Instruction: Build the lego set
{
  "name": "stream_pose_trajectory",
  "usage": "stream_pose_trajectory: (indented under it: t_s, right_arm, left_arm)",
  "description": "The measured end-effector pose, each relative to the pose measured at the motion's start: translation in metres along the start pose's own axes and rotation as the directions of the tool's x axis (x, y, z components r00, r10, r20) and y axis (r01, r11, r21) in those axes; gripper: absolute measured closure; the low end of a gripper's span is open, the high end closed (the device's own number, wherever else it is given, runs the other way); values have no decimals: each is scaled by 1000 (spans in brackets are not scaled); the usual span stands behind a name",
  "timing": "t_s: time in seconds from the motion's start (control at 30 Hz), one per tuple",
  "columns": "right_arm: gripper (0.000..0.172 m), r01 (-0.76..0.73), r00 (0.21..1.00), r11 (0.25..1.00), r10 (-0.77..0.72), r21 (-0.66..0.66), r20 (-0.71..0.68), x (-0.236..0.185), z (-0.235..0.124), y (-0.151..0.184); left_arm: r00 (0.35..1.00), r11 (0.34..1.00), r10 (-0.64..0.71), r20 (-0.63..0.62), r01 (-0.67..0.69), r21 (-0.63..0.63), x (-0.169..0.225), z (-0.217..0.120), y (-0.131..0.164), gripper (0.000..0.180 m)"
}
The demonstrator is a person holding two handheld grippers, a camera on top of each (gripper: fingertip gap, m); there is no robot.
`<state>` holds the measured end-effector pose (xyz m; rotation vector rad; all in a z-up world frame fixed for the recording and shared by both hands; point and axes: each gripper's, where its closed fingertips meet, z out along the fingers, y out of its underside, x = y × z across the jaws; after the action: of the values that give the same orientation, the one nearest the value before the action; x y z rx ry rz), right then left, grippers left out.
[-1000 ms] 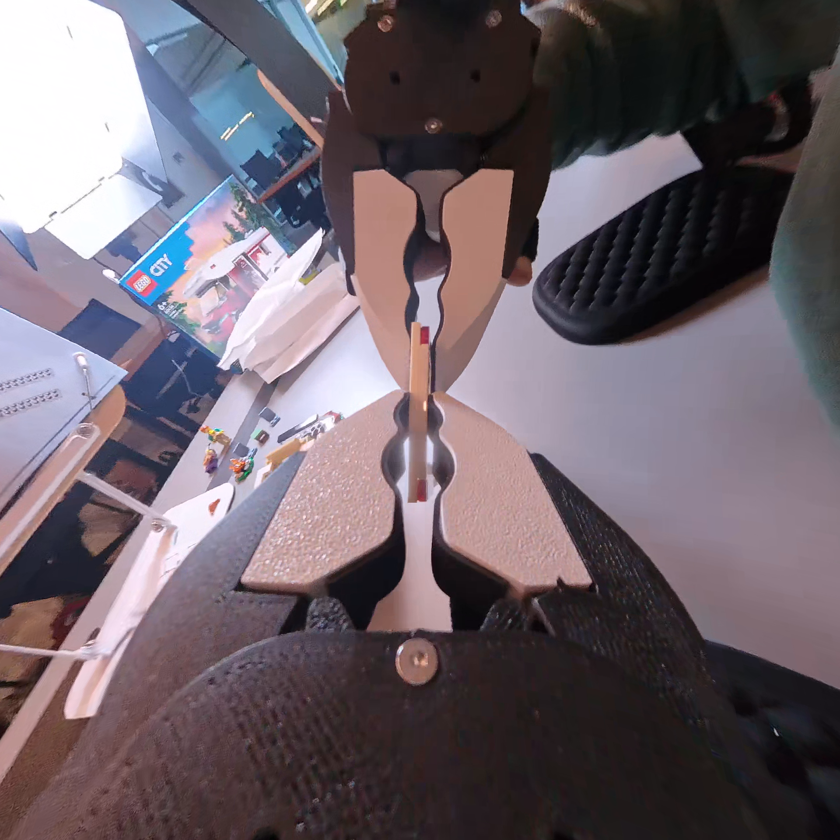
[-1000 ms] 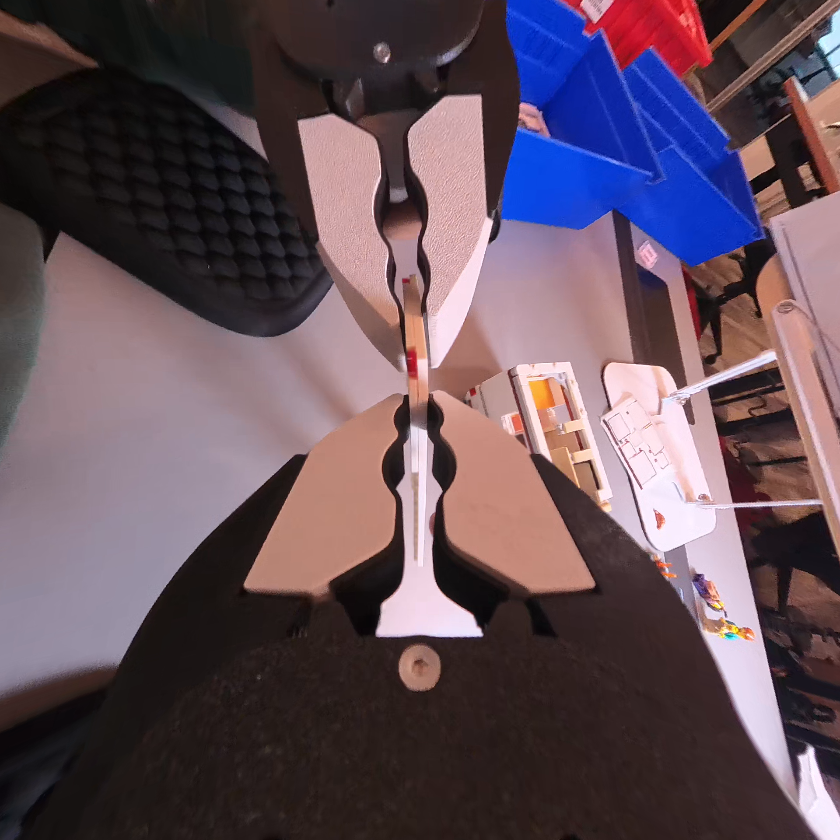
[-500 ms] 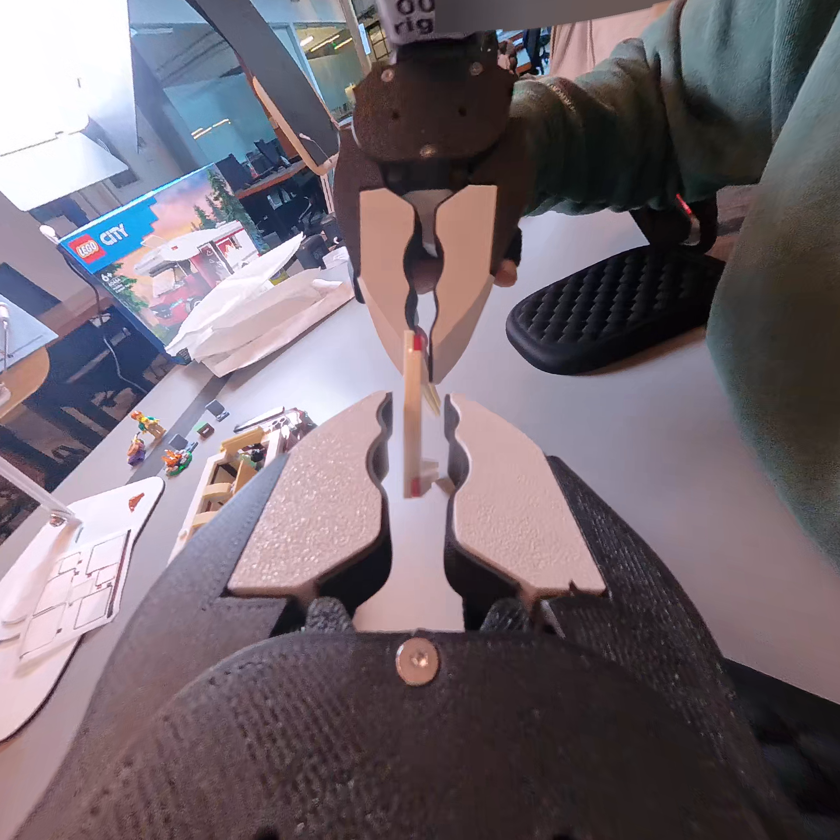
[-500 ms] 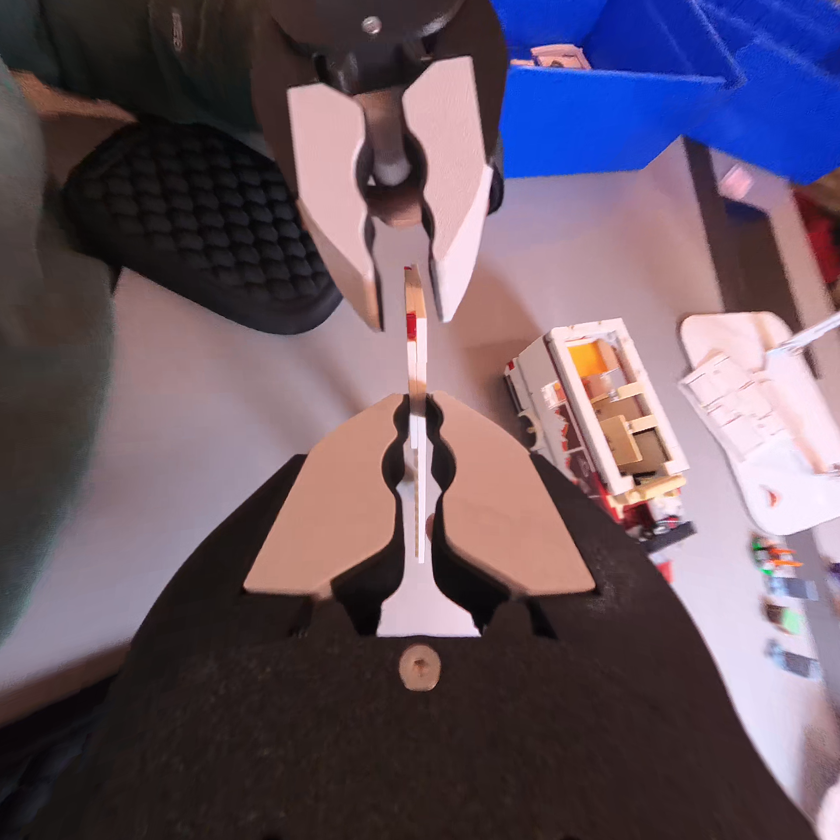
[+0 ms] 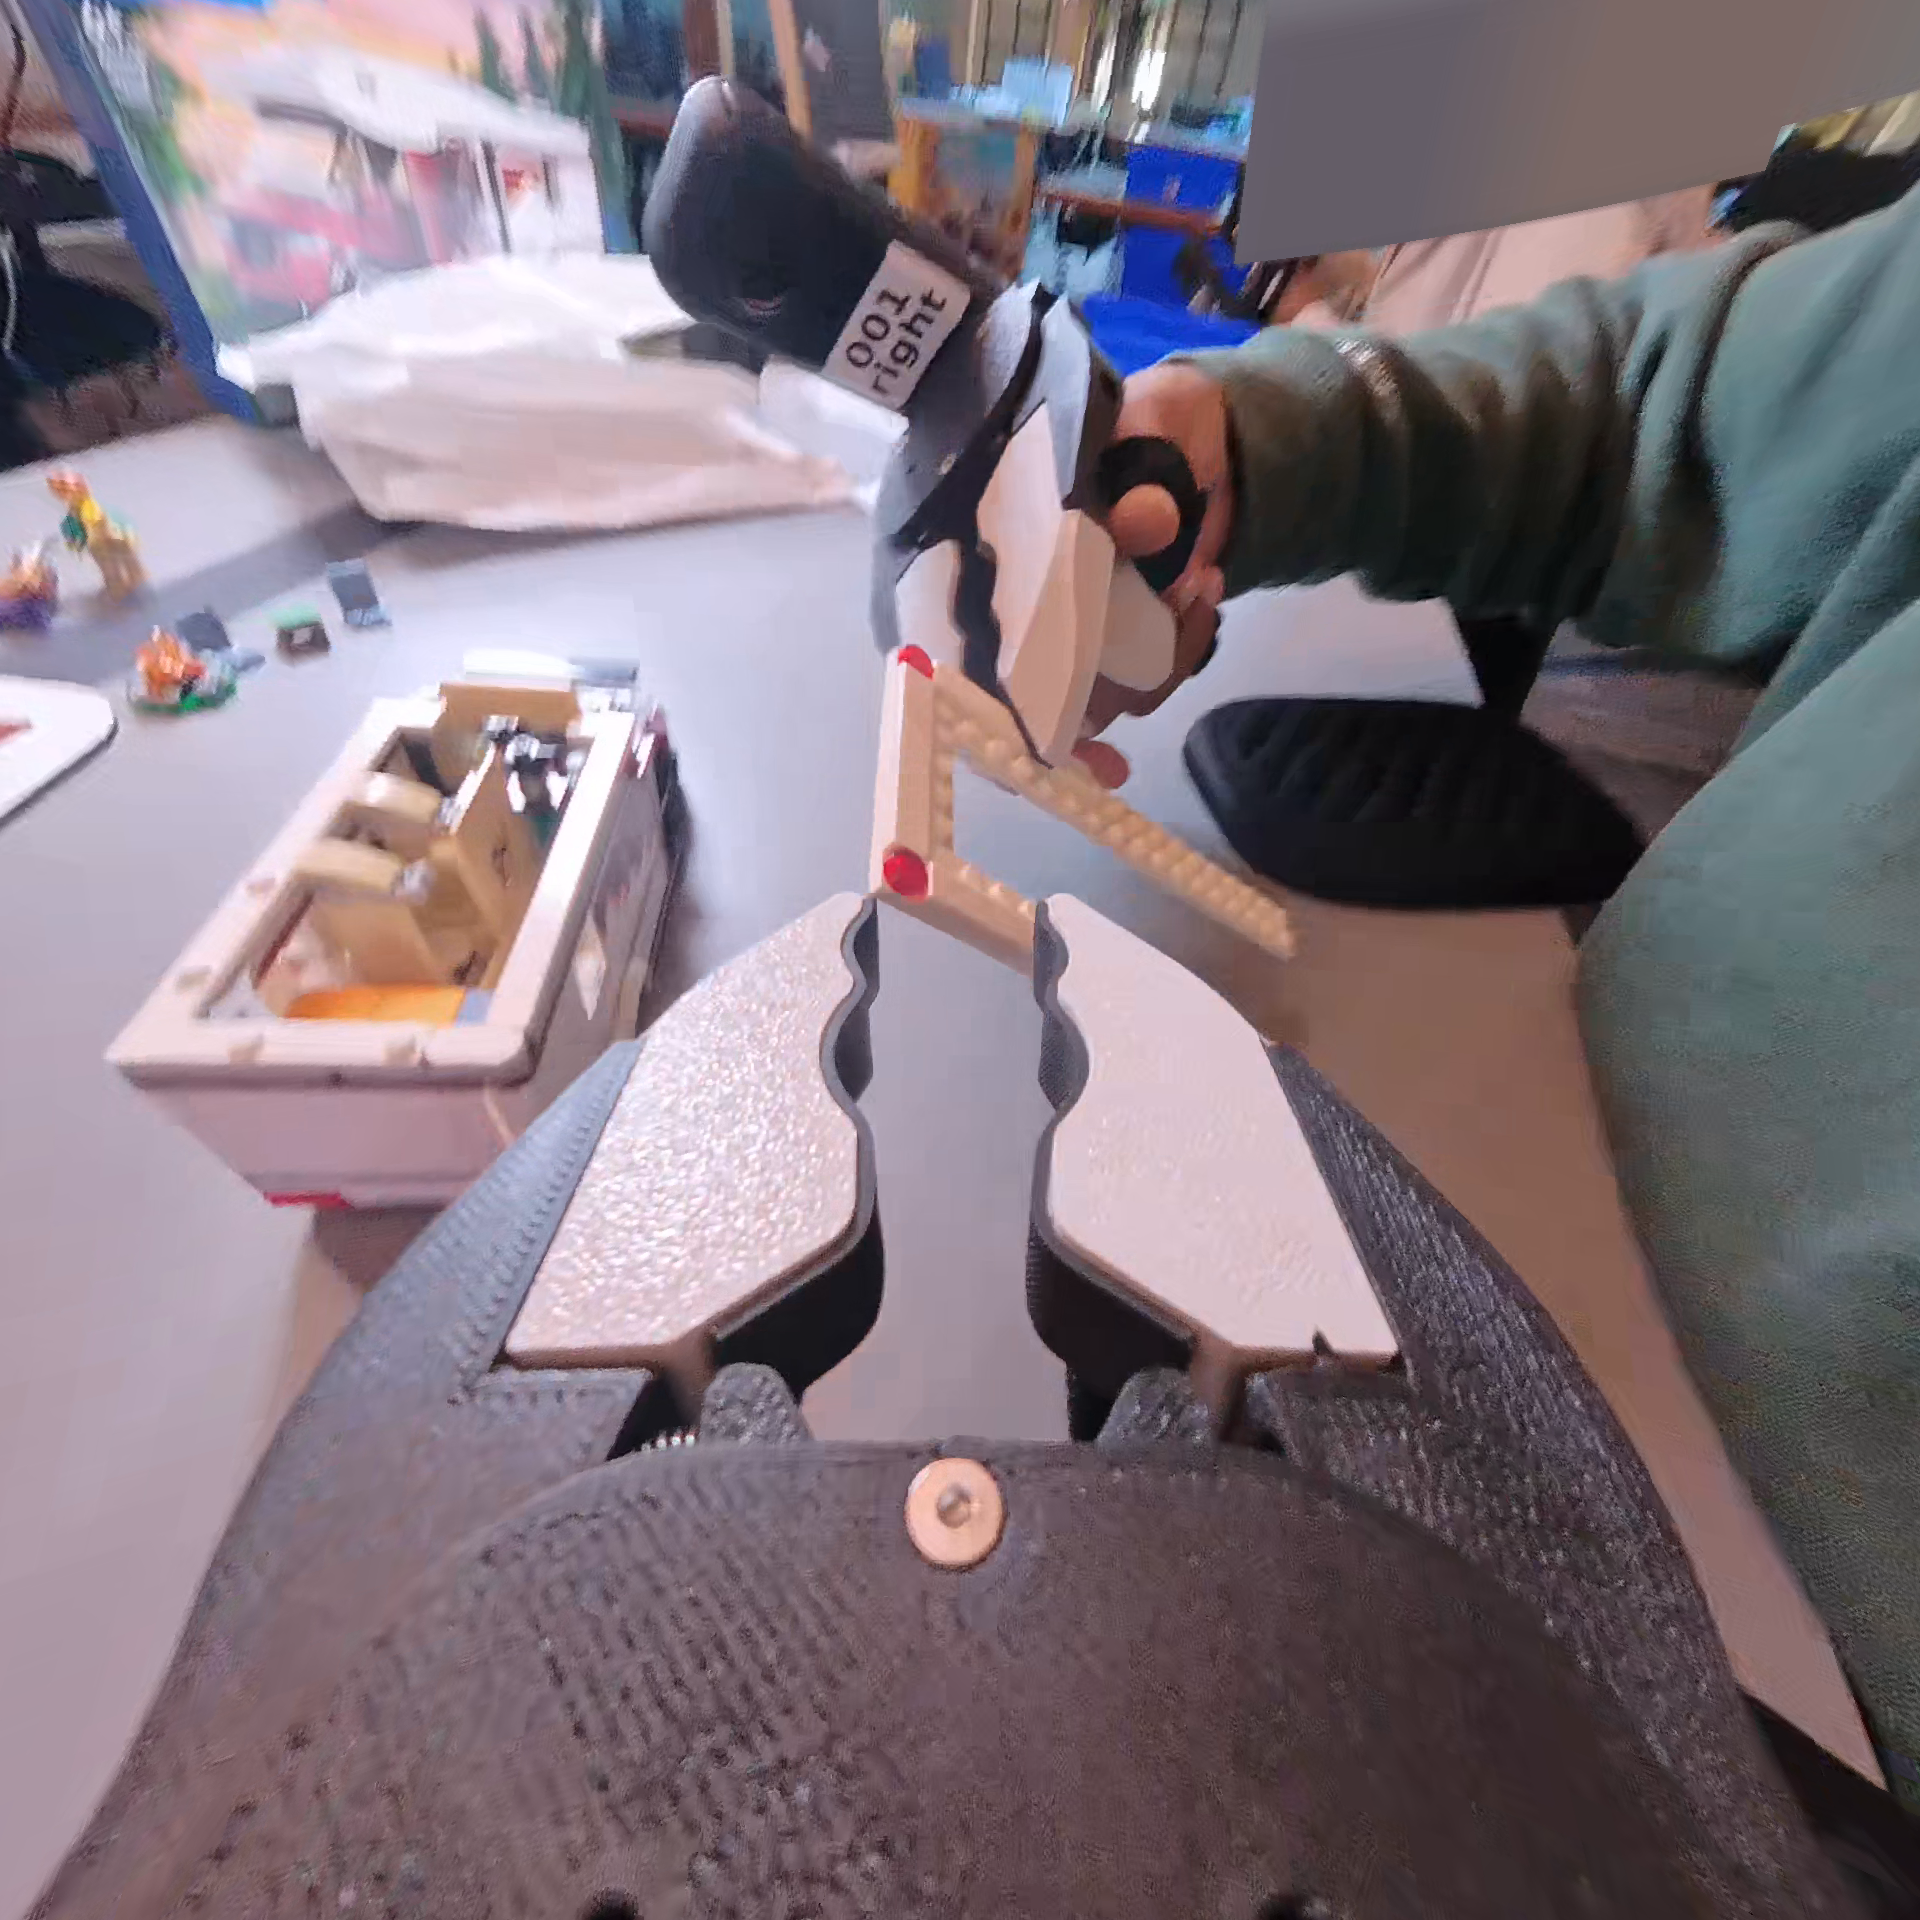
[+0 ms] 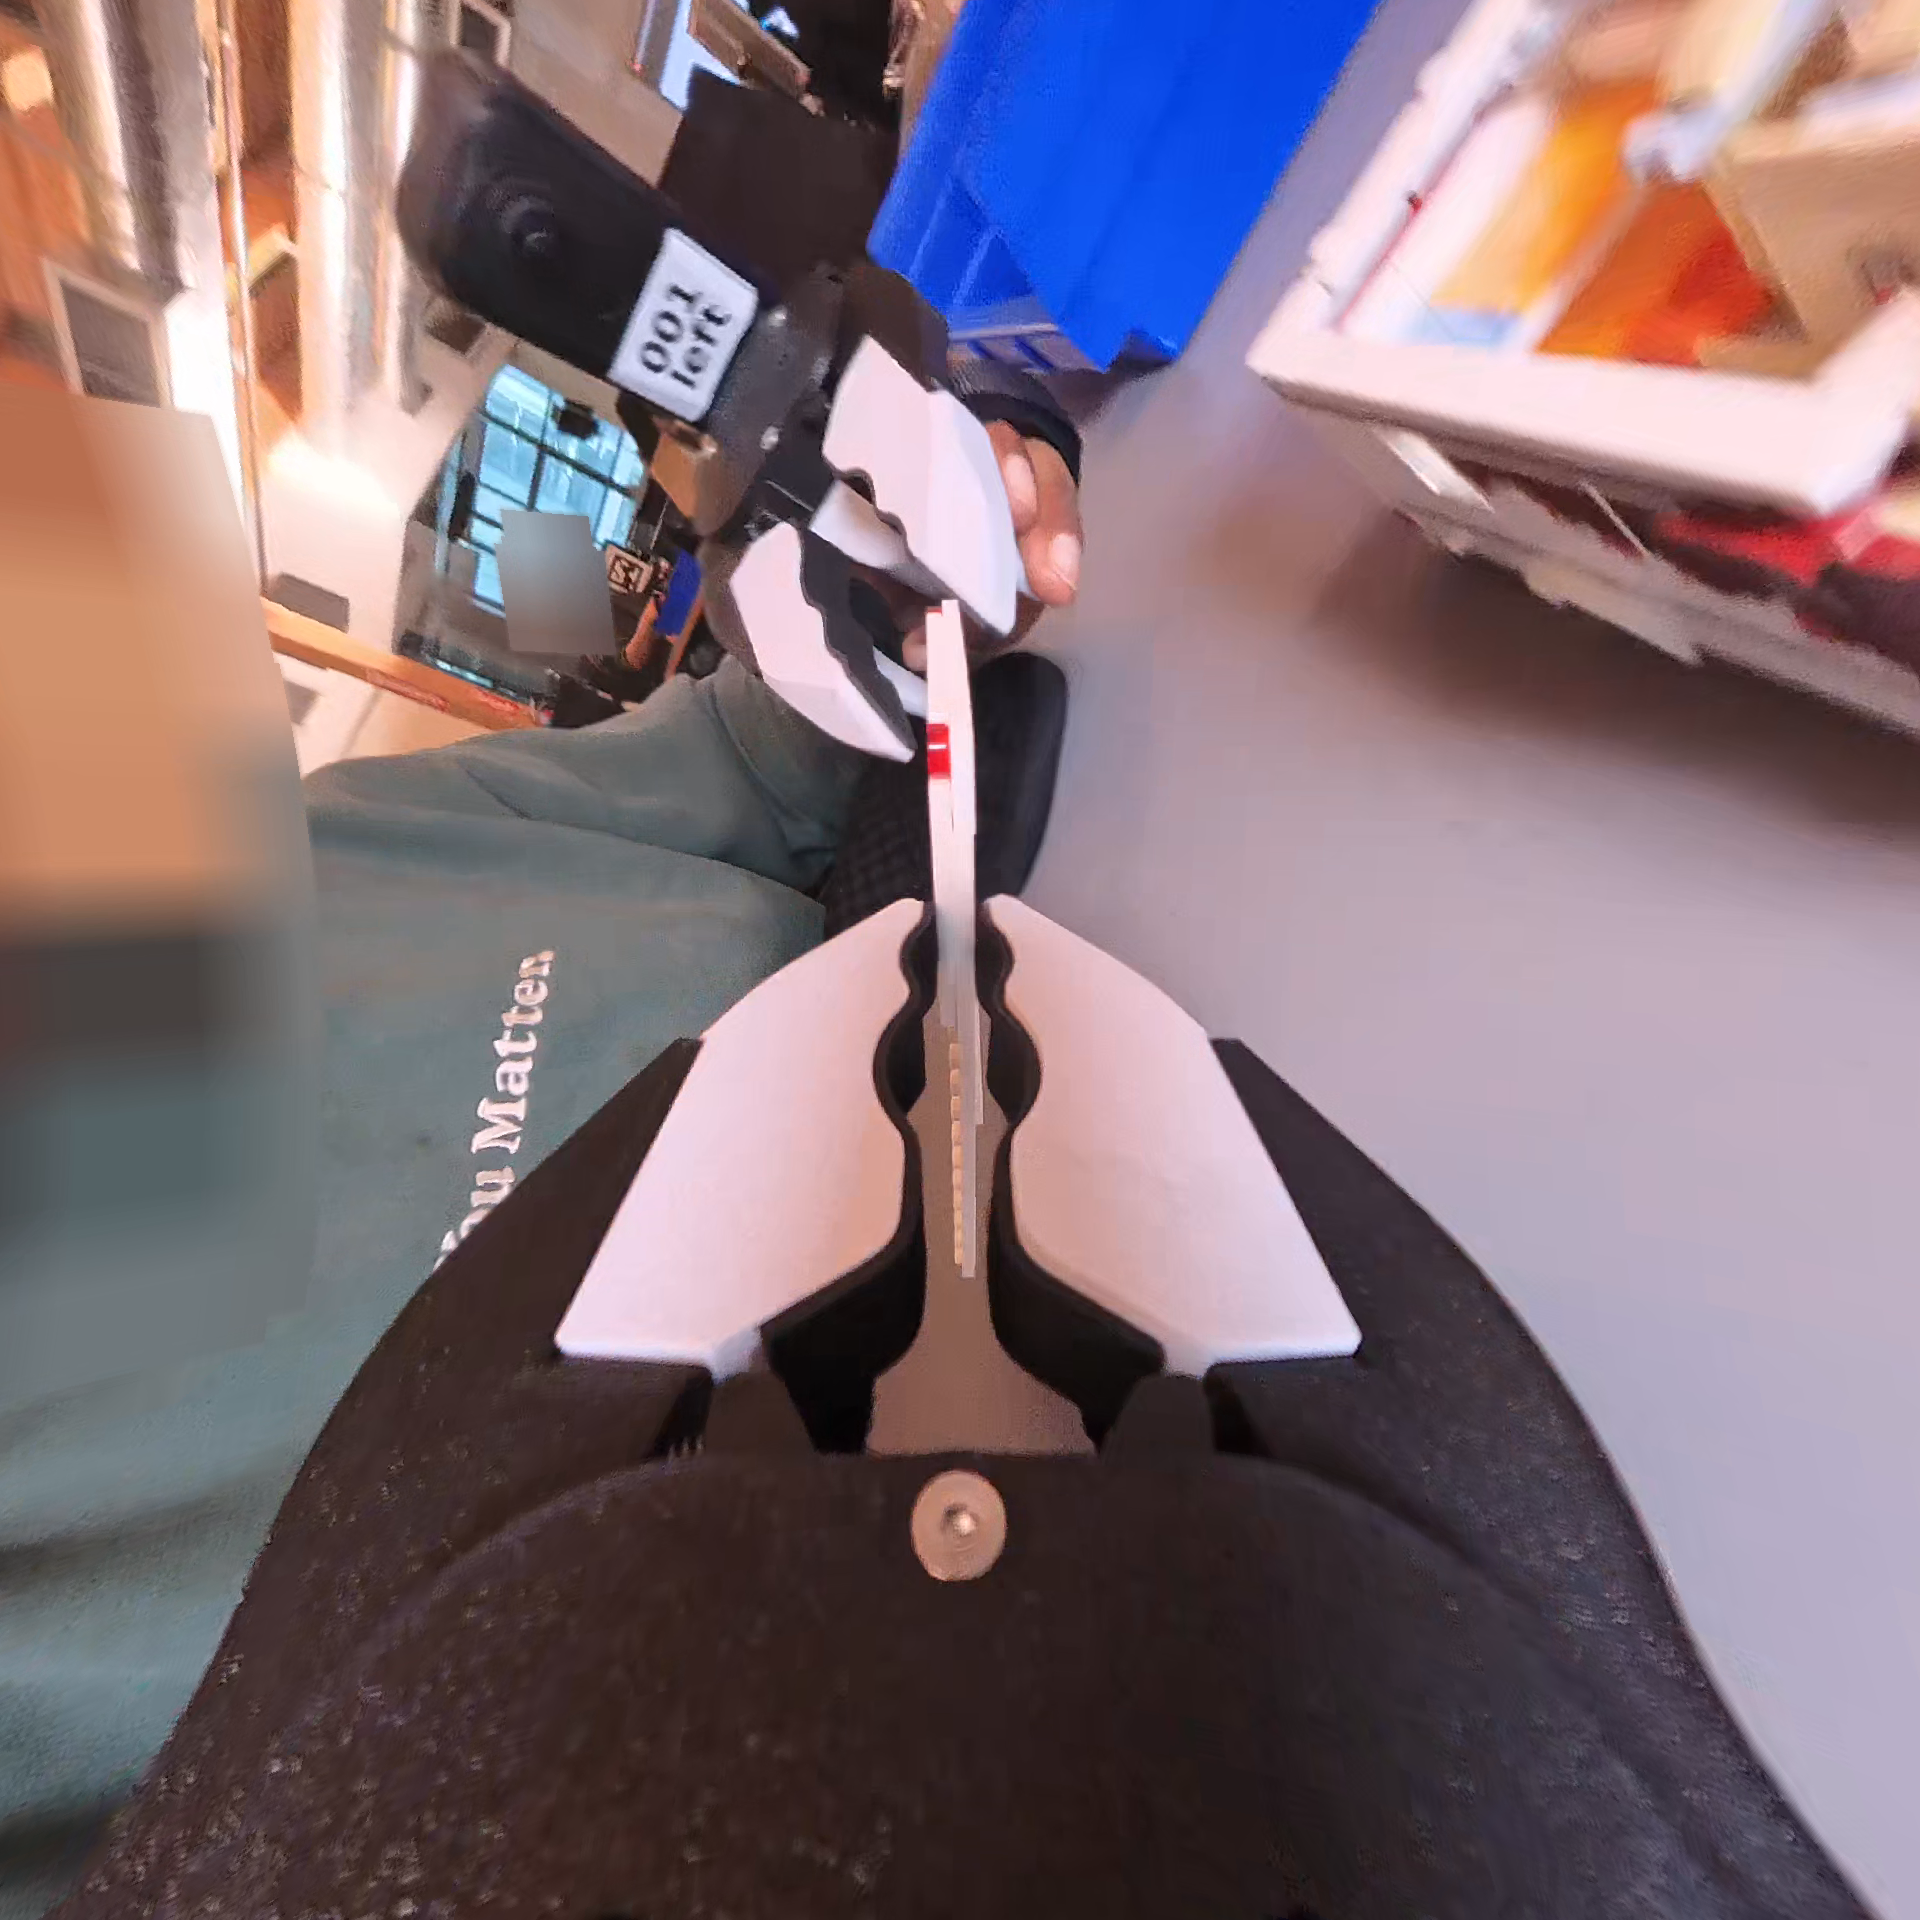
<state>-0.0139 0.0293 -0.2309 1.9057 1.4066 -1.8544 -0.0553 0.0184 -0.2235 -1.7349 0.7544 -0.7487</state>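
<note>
A flat white brick frame (image 5: pixel 914 769) with red round studs (image 5: pixel 902 871) at its corners hangs above the grey table. My right gripper (image 6: pixel 954 920) is shut on it. In the right wrist view the frame (image 6: pixel 951 810) shows edge-on, with both pads pressed on it. The same gripper shows in the left wrist view (image 5: pixel 1023 717), clamped on the frame's upper bar. My left gripper (image 5: pixel 956 914) is open. The frame's lower bar passes by its tips with a gap to the pads. It also shows open in the right wrist view (image 6: pixel 948 686), at the frame's far end.
A roofless white brick camper body (image 5: pixel 343 1112) stands on the table to the left, and shows in the right wrist view (image 6: pixel 1507 416). There is also a black wrist-rest pad (image 5: pixel 1403 800), white paper bags (image 5: pixel 540 416), small figures (image 5: pixel 166 675) and blue bins (image 6: pixel 1091 156). A person's green sleeve (image 5: pixel 1507 436) is on the right. My right fingertips sit around 5 cm from my left ones.
My left gripper opened and let go of the frame, which both grippers held a second ago. My right gripper kept its grip and turned the frame. Both views swung towards the camper body.
</note>
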Motion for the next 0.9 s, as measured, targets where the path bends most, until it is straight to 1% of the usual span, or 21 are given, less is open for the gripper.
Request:
stream_pose_trajectory:
  t_s: [0.1,0.17,0.3,0.43,0.57,0.67,0.73,0.8,0.9]
  right_arm:
    - [166,-53,998,999,52,-8,-42,23,4,12]
    - [164,-56,993,998,53,-20,-106,38,5,17]
    - [157,-21,971,998,7,-54,-241,57,0,20]
    - [150,55,918,989,-104,-136,-382,69,-9,22]
    - [140,138,865,973,-209,-183,-456,74,-14,19]
    - [133,203,829,961,-270,-186,-490,74,-19,13]
    - [131,281,804,945,-326,-166,-497,70,-21,5]
    - [131,392,761,913,-393,-118,-517,65,-26,-9]
    - [131,573,658,820,-475,-22,-584,55,-38,-35]
  left_arm:
    - [999,998,-9,42,11,-67,-10,2,18,151]
    - [997,995,8,78,0,-101,-18,3,26,152]
    - [995,991,31,94,-18,-135,-21,6,37,153]
    - [991,985,63,120,-43,-167,-25,7,47,155]
    - [982,990,87,167,-66,-128,-31,3,42,156]
    - [971,994,91,220,-76,-74,-38,-3,32,157]
    - [960,995,98,264,-90,-41,-43,-7,27,158]
    - [942,993,111,317,-115,-7,-49,-12,20,158]
    - [903,986,127,410,-161,49,-58,-22,8,163]
